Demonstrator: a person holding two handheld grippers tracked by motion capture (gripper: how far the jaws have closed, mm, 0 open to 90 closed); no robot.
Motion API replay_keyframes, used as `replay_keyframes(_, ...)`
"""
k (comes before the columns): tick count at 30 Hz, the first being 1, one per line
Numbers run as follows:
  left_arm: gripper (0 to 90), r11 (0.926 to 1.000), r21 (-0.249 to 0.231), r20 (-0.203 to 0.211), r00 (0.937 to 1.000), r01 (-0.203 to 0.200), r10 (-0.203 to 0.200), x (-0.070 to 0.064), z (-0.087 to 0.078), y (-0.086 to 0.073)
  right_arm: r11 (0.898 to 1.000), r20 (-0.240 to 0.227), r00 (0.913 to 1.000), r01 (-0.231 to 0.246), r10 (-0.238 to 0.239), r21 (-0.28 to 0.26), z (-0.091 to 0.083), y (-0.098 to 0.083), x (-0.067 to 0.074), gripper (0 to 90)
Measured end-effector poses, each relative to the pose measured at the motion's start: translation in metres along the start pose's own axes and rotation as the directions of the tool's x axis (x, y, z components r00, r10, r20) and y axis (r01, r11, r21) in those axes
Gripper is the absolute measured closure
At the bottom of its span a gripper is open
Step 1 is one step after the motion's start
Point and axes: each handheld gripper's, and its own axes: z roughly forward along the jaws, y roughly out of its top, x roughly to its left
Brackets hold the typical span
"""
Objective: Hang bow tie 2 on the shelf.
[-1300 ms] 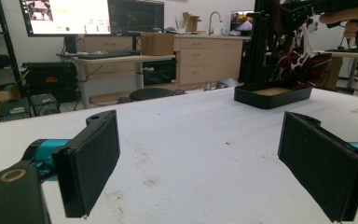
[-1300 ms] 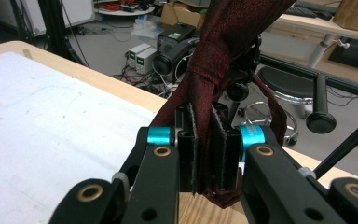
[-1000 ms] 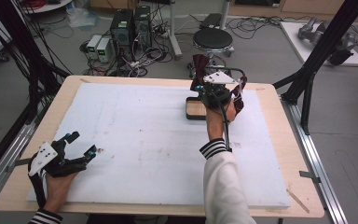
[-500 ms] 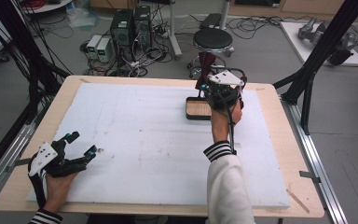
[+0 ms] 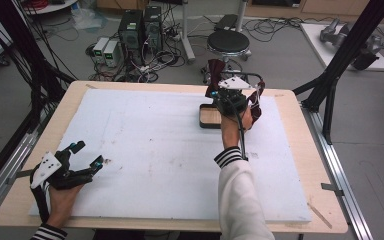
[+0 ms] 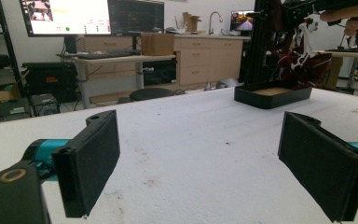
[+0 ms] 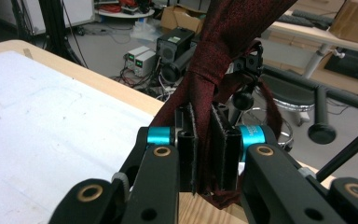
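1. Right claw (image 5: 219, 90) is clamped on a dark red necktie (image 7: 223, 60); in the right gripper view the cloth runs up between the two pressed pads and hangs in folds past them.
2. Just below and on the near side of that claw sits a shallow black tray (image 5: 210, 117) with a wooden floor, at the far right of the white surface (image 5: 145, 150). The tie dangles over the tray's far edge, so I judge the coming move to be a short drop down and slightly nearer.
3. Left claw (image 5: 86, 156) rests at the near left corner, pads wide apart with nothing between them, well apart from the tray; the right hand is far nearer.
4. Open surface lies left of the tray; the surface's far edge runs close behind it.
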Motion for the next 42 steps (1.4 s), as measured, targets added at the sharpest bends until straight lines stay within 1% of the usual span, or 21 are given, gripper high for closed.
replay_keyframes(8,13.2,1.0,0.0,0.0,1.0,0.0,0.0,0.0,0.0,0.0,1.0,-0.009,0.9999,-0.005,0.006,0.016,0.01,-0.005,-0.002,82.2)
replay_keyframes(13,13.2,1.0,-0.001,-0.001,1.0,-0.001,0.001,0.0,0.0,0.0,0.999,-0.023,0.9997,-0.001,0.002,0.05,0.015,-0.008,0.0,82.1)
replay_keyframes(20,13.2,1.0,-0.001,0.0,1.0,-0.001,0.001,0.0,0.0,0.0,0.995,-0.025,0.9988,-0.039,0.041,0.088,0.022,-0.014,-0.004,82.0)
replay_keyframes(23,13.2,1.0,-0.001,0.001,1.0,-0.001,0.001,0.0,0.0,0.0,0.993,-0.03,0.9976,-0.059,0.062,0.107,0.025,-0.018,-0.008,81.9)
replay_keyframes(26,13.2,1.0,-0.001,0.001,1.0,-0.001,0.001,0.0,0.0,0.0,0.99,-0.034,0.9969,-0.066,0.071,0.124,0.027,-0.02,-0.008,81.7)
replay_keyframes(27,13.2,1.0,0.0,0.001,1.0,-0.002,0.002,0.0,0.0,0.0,0.99,-0.033,0.9976,-0.057,0.062,0.13,0.027,-0.02,-0.009,81.6)
replay_keyframes(32,13.2,1.0,0.0,0.001,1.0,-0.002,0.002,0.0,0.0,0.0,0.984,-0.043,0.9951,-0.081,0.088,0.158,0.031,-0.024,-0.009,81.5)
replay_keyframes(34,13.2,1.0,-0.001,0.001,1.0,-0.001,0.001,0.0,0.0,0.0,0.983,-0.045,0.9955,-0.075,0.083,0.167,0.032,-0.025,-0.01,81.5)
replay_keyframes(39,13.2,1.0,-0.001,0.001,1.0,-0.001,0.001,0.0,0.0,0.0,0.977,-0.05,0.9941,-0.084,0.096,0.195,0.036,-0.029,-0.013,80.8)
replay_keyframes(40,13.2,1.0,0.0,0.002,1.0,-0.002,0.002,0.0,0.0,0.0,0.977,-0.051,0.9944,-0.081,0.092,0.195,0.037,-0.03,-0.013,80.5)
replay_keyframes(41,13.2,1.0,-0.001,0.001,1.0,-0.002,0.002,0.0,0.0,0.0,0.975,-0.052,0.9936,-0.088,0.101,0.202,0.037,-0.03,-0.013,79.5)
replay_keyframes(42,13.2,1.0,-0.001,0.001,1.0,-0.002,0.002,0.0,0.0,0.0,0.975,-0.054,0.9936,-0.086,0.099,0.205,0.037,-0.031,-0.014,77.0)
